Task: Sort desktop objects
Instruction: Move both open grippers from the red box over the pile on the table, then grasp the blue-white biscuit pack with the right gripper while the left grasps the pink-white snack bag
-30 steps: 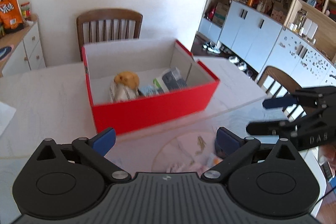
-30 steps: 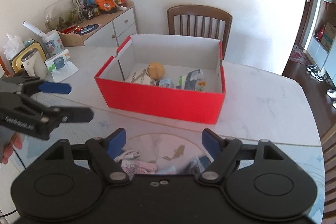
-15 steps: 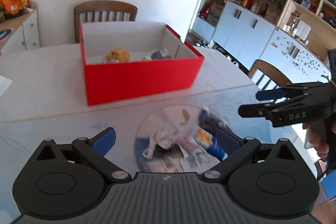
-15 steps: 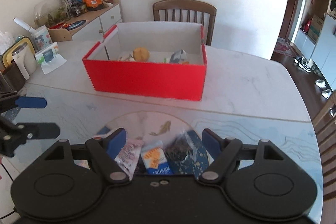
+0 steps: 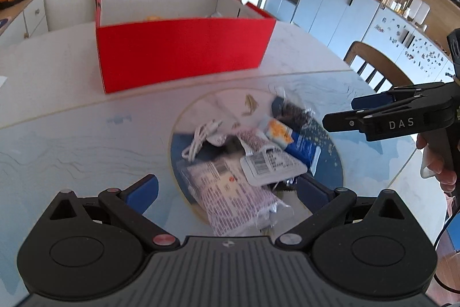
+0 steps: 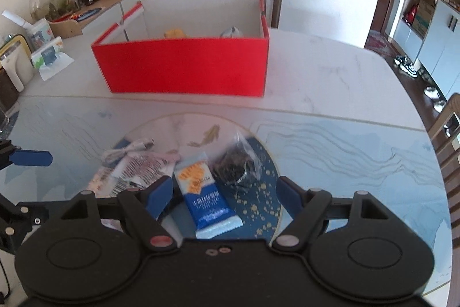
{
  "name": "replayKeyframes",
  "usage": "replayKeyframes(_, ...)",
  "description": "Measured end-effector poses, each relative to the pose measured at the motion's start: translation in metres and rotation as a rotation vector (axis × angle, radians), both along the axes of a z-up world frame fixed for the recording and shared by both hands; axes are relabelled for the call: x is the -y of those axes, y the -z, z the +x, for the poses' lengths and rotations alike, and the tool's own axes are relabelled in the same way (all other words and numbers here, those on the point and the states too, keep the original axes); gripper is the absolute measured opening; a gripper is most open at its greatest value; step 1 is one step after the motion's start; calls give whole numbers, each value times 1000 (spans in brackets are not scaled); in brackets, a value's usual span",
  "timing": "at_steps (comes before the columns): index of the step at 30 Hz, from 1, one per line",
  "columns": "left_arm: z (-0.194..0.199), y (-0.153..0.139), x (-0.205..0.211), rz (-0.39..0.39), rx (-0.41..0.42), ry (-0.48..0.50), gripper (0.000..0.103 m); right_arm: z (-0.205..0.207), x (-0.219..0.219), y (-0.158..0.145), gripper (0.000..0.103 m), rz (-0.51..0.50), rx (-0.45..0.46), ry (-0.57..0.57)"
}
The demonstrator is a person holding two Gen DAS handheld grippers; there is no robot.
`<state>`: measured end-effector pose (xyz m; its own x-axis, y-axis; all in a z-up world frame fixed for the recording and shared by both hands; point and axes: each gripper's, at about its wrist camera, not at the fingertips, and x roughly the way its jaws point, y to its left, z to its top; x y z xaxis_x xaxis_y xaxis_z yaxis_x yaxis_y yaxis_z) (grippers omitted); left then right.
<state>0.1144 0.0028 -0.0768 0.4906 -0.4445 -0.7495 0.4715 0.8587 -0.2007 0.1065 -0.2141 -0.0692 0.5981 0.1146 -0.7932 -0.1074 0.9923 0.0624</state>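
Both grippers (image 5: 227,192) (image 6: 225,192) lower, nearer snack packets (image 6: 205,189)

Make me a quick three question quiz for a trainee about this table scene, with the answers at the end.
1. True or false: the red box is empty.
2. Which item lies between the fingers of the right gripper? A) white cable B) blue and orange snack packet C) orange chip bag
3. Fill in: the loose items lie on the table on a ______ pattern.

Key
1. False: a yellowish item and a grey packet show above its front wall.
2. B, the blue and orange snack packet; the white cable lies further left.
3. Round.
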Motion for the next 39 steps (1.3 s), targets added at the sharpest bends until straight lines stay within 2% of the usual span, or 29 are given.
replayKeyframes(7, 0, 19, 13, 43, -27, 26, 103, 3, 2, 25, 77, -7, -30, -19)
replayKeyframes(19, 10, 36, 20, 38, -71, 15, 102, 12, -8, 52, 76, -44, -76, -77)
replayKeyframes(25, 16, 40, 20, 21, -93, 6, 102, 20, -15, 57, 69, -42, -93, -85)
replayKeyframes(27, 17, 41, 19, 18, -98, 4, 102, 23, -17, 59, 60, -38, -101, -89)
replayKeyframes(30, 18, 43, 18, 12, -105, 9, 101, 27, -20, 61, 57, -46, -103, -96)
replayKeyframes(35, 18, 43, 17, -10, -113, 16, 96, 31, -25, 59, 49, -51, -100, -114)
replayKeyframes(37, 18, 42, 16, -28, -121, 25, 84, 30, -25, 59, 45, -54, -99, -121)
replayKeyframes(39, 18, 41, 15, -35, -125, 29, 83, 30, -25, 58, 43, -51, -101, -121)
